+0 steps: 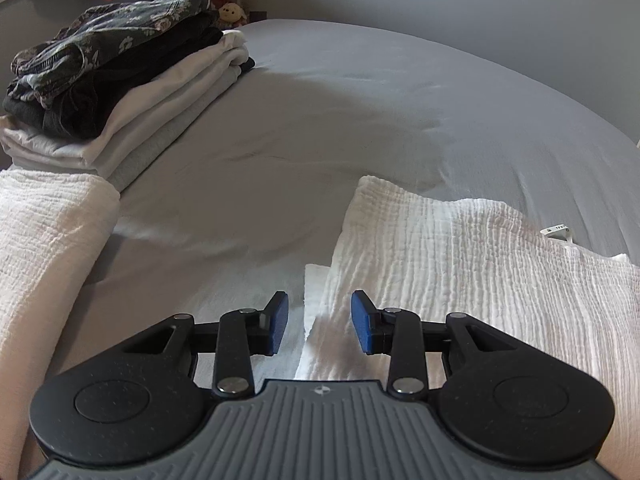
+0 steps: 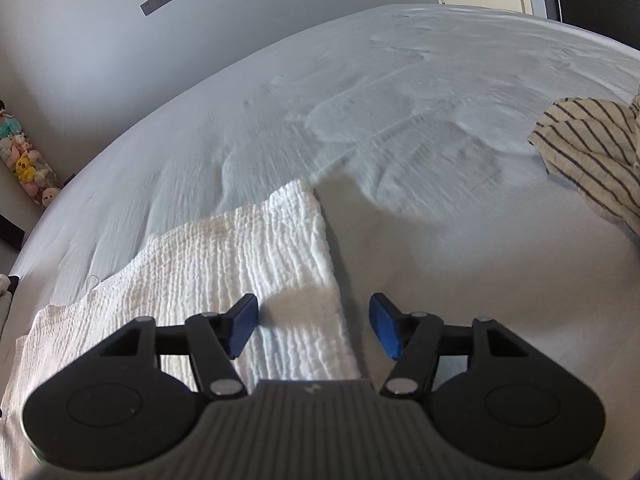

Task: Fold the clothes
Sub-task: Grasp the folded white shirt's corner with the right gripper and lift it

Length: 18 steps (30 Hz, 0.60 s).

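A: Where is the white crinkled cloth (image 1: 460, 264) relative to the left gripper (image 1: 319, 322)?

B: Its left edge runs up between the blue pads, and the rest spreads ahead and to the right of that gripper on the grey bed sheet (image 1: 360, 112). The jaws are parted, and neither pad presses on the fabric.

A: And the right gripper (image 2: 313, 326)?

B: Spread wider, with nothing clamped. The same cloth's right edge lies below the gap; the left pad hangs over the cloth and the right pad over bare sheet.

A: Anything else near the tools?

B: Far ahead and left of the left gripper sits a stack of folded clothes (image 1: 112, 76), with a floral piece on top. Another white textured cloth (image 1: 44, 248) lies just left of it. A striped garment (image 2: 592, 152) lies crumpled ahead and well right of the right gripper.
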Available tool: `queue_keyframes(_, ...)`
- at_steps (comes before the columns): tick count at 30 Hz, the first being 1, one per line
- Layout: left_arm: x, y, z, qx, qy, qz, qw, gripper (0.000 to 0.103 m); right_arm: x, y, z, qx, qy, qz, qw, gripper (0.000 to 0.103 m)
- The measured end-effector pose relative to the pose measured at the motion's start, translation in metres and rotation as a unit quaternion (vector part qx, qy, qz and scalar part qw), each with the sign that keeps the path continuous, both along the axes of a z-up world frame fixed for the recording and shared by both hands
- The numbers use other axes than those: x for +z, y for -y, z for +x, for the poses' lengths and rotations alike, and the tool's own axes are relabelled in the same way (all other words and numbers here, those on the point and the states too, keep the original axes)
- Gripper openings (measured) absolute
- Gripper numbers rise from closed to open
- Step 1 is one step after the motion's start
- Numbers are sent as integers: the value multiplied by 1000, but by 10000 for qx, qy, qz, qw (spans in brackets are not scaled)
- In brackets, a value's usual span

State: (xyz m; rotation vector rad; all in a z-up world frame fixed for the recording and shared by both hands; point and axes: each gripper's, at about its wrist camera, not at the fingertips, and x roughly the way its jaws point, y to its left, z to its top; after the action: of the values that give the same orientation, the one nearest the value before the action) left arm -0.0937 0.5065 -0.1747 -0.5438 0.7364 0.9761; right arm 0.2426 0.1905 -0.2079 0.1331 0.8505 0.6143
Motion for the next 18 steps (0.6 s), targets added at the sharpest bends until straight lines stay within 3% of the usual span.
queue_keyframes(3, -1, -2, -1, 38, 45, -92, 9999, 41, -2, -18, -11, 235, 361, -428, 9982, 71)
queue_keyframes(6, -2, -2, -1, 52, 57, -174, 9998, 41, -4, -28, -21, 433, 607, -623, 9953, 61)
queue_keyframes(9, -2, -2, -2, 37, 110, -270, 9996, 41, -4, -28, -23, 483, 632, -570, 9952, 43)
queue_keyframes(11, -1, -1, -1, 7, 117, -278, 9995, 41, -3, -24, -22, 496, 549, -416, 9964, 16)
queue_keyframes(18, 7, 1, -2, -38, 196, -217, 9996, 41, 7, -24, -31, 549, 803, -247, 9950, 10)
